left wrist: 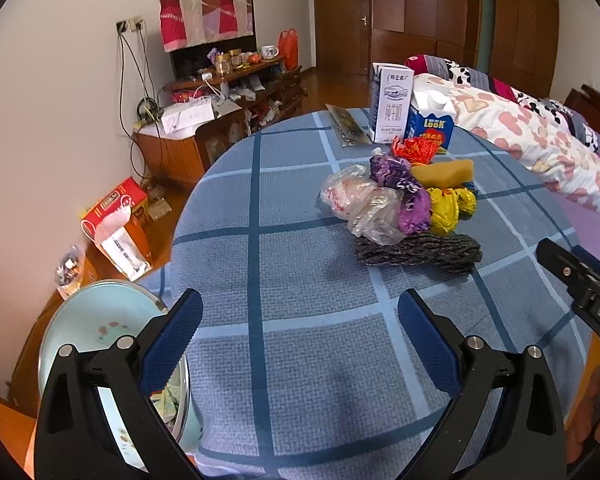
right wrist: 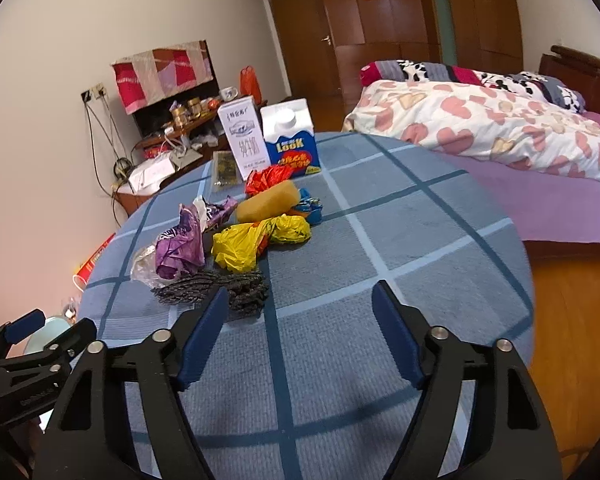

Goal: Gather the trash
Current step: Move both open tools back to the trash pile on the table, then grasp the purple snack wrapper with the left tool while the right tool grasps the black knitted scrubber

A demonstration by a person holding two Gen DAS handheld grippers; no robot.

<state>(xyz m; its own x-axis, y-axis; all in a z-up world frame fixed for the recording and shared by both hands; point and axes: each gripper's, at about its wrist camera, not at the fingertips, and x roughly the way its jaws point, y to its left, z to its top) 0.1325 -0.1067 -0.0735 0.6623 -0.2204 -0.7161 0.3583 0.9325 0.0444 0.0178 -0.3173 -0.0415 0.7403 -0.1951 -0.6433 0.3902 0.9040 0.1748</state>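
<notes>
Left wrist view: counter [left wrist: 300, 320] still carries the whole trash heap [left wrist: 396, 204] beyond the dark scrubber [left wrist: 418, 254]; bin [left wrist: 100, 328] beside the counter edge. Nothing collected yet, I judge. My left tool [left wrist: 300, 312] and right tool [right wrist: 300, 300] gape empty.

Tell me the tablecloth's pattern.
Tablecloth: blue with a dark and light blue grid; clearest in the right wrist view.

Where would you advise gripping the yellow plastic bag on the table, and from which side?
I'd pinch the yellow plastic bag at its narrow twisted waist, coming from above and the near side with the right gripper, since the sponge crowds its far side.
</notes>
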